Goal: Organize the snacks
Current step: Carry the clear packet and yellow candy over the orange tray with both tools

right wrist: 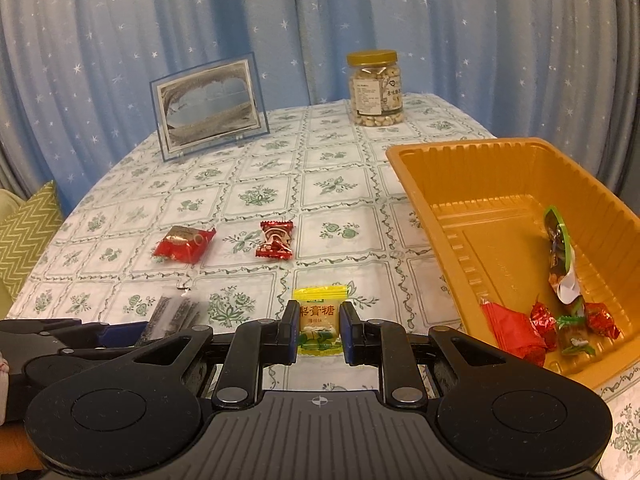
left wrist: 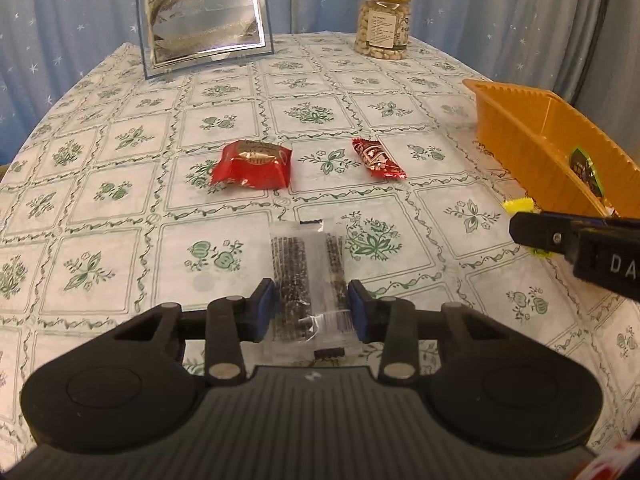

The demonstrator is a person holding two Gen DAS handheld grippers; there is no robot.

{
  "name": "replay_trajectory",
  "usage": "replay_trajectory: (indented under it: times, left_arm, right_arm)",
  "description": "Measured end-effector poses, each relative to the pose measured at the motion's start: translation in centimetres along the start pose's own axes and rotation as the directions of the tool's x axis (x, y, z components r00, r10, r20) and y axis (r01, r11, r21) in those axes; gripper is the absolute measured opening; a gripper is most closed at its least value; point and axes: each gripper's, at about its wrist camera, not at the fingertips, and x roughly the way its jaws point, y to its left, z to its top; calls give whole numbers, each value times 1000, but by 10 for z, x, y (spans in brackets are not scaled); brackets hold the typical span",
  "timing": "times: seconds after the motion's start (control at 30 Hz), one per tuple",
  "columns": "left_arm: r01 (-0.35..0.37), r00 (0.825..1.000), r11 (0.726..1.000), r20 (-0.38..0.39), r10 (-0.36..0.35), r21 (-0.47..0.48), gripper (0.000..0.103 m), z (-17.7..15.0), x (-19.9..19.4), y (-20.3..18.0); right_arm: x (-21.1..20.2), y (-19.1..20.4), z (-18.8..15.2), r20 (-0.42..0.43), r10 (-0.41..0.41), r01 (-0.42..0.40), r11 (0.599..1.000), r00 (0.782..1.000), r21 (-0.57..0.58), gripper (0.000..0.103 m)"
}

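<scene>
A clear packet of dark bars (left wrist: 306,256) lies flat on the tablecloth, and my left gripper (left wrist: 312,312) is shut on its near end, one blue pad against each side. My right gripper (right wrist: 320,330) is shut on a yellow candy packet (right wrist: 320,308) just above the cloth, left of the orange tray (right wrist: 420,168). That tray holds several red wrapped sweets (right wrist: 540,324) and a long brown and green packet (right wrist: 558,248). Two red snack packets lie further out on the table: a wide one (left wrist: 252,164) and a narrow one (left wrist: 378,158).
A framed picture (left wrist: 206,20) and a jar of nuts (left wrist: 384,22) stand at the table's far edge, in front of a blue starred curtain. A green zigzag cushion (right wrist: 28,232) sits off the table's left side. The right gripper's finger (left wrist: 520,228) reaches in beside the tray (left wrist: 520,120).
</scene>
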Motion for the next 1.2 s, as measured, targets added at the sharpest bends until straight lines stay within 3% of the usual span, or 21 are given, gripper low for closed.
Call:
replay_trajectory:
  times: [0.6,0.9,1.2]
  left_arm:
    - [76,996,994,47,-72,-79,36,-11,-97,-26]
    - [132,987,991,99,-129,-32,36,0,-138,-64]
    - [188,975,982,118,-190,25,36,7,-155,-103]
  right_arm:
    - [-79,-2,-11,39,-47,45,998,998,43,21]
    - [-123,-24,-11,64,-119,114,991,991,77,21]
    - [-158,-52,-15,93,-171,159,980,981,118,21]
